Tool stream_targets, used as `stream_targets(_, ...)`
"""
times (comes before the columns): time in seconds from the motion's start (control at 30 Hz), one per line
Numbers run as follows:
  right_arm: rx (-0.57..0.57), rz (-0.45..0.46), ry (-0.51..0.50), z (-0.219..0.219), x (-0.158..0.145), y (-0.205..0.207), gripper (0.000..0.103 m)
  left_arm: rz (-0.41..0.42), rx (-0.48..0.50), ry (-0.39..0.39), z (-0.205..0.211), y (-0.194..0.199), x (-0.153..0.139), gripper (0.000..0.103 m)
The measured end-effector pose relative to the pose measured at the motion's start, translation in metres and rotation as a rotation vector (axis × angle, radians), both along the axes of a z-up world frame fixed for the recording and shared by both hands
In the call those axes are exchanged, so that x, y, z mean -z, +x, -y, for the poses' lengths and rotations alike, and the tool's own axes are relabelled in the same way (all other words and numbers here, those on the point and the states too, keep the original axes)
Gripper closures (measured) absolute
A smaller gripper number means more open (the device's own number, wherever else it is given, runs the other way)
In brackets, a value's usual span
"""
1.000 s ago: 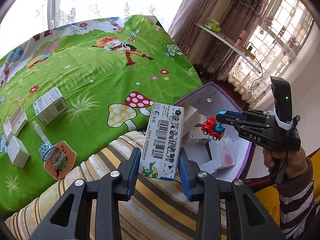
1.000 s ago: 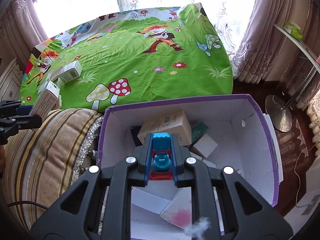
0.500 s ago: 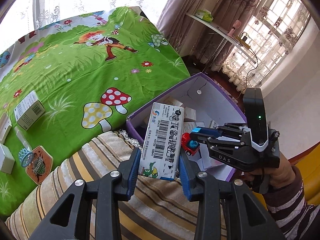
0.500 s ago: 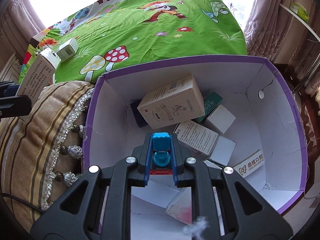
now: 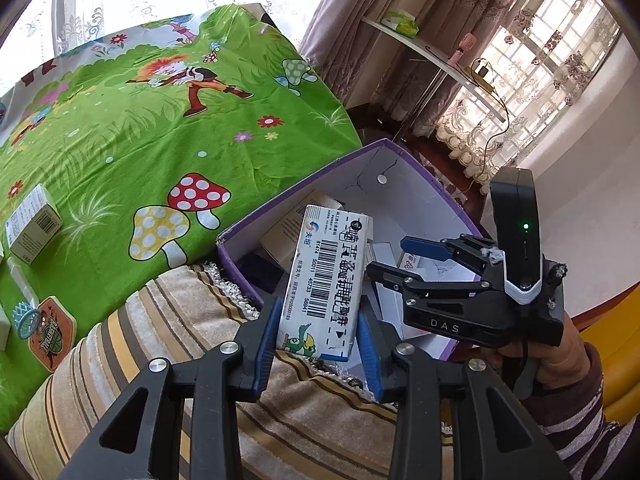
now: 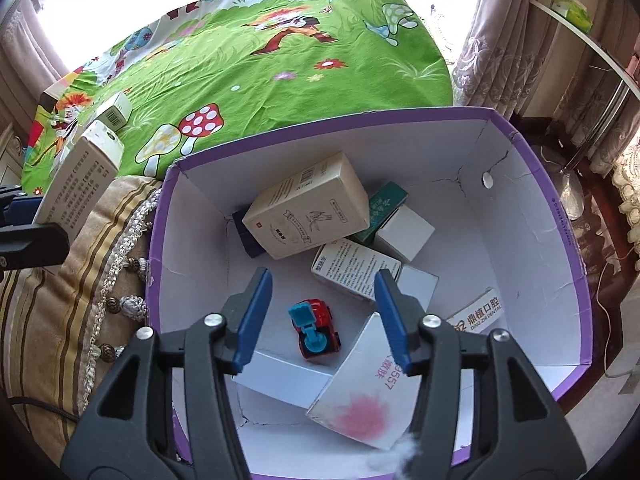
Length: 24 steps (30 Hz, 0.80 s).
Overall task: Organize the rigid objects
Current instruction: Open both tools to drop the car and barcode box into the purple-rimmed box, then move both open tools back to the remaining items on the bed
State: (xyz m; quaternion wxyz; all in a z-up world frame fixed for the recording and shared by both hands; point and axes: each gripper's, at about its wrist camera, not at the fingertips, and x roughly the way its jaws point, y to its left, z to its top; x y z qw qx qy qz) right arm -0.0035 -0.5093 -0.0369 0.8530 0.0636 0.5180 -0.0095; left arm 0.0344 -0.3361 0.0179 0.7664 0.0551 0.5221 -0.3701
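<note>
My left gripper (image 5: 318,344) is shut on a white barcode carton (image 5: 326,280), held upright over the striped cushion beside the purple box (image 5: 288,196). The carton also shows at the left of the right wrist view (image 6: 80,176). My right gripper (image 6: 324,316) is open over the inside of the purple box (image 6: 532,168). A red and blue toy car (image 6: 316,328) lies on the box floor between its fingers, untouched. The right gripper shows in the left wrist view (image 5: 396,256) above the box. Several cartons lie in the box, the largest a beige one (image 6: 308,208).
A green cartoon tablecloth (image 5: 140,120) carries a small carton (image 5: 34,224), a basketball-hoop toy (image 5: 26,316) and an orange badge (image 5: 52,332) at the left. A striped cushion (image 5: 168,344) lies between table and box. A shelf and curtains stand at the right.
My right gripper has opened and let go of the toy car, which now lies in the box. My left gripper has moved closer to the box with the carton.
</note>
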Motion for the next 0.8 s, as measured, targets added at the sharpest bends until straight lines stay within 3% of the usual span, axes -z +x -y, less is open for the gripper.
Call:
stream_targets(0.2,0.021,0.006,-0.02,0.001,-0.006,-0.001,0.036,-0.012,0.007,-0.007,0.004,-0.001,0.001,0.052)
stream_targets(0.53,0.018,0.011,-0.038,-0.007,-0.016,0.0,0.032,-0.029,-0.042,-0.041,-0.014,0.002,-0.002,0.051)
stream_targets(0.8,-0.035,0.034,-0.03,-0.036,-0.032,0.01,0.027,-0.01,-0.125,-0.056,-0.053,0.012,-0.007,0.051)
